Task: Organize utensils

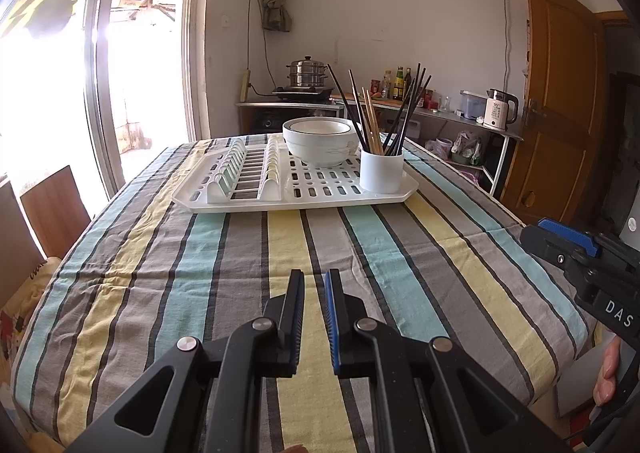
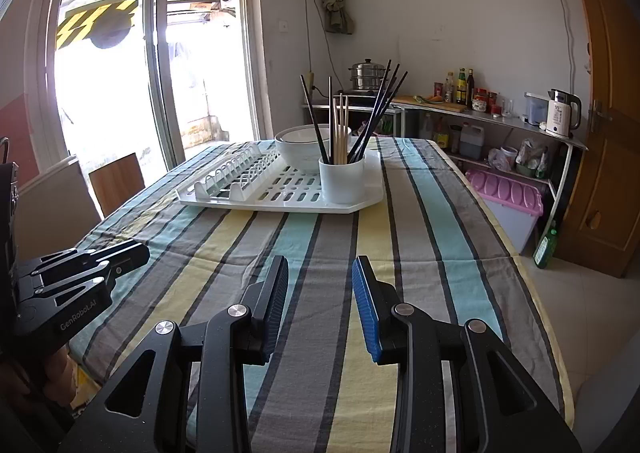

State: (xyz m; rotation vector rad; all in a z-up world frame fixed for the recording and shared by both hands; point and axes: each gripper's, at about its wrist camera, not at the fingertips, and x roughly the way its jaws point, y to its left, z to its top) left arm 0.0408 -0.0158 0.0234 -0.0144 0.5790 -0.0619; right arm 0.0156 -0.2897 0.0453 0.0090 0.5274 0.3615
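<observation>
With our left gripper (image 1: 315, 281) narrowly parted and right gripper (image 2: 320, 267) spread, both empty, we judge the thin black and wooden chopsticks (image 2: 344, 121) in the white cylindrical cup (image 2: 342, 179) light, stiff and slippery, best pinched mid-shaft.

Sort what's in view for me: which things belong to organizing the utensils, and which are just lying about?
For the job: chopsticks, white holder cup, drying rack tray, stacked bowls.

Just lying about: steamer pot, sauce bottles, kettle, pink bin, green bottle.

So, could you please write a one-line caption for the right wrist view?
Right gripper open above the striped tablecloth, facing a white drying rack with stacked bowls and a chopstick cup.
</observation>
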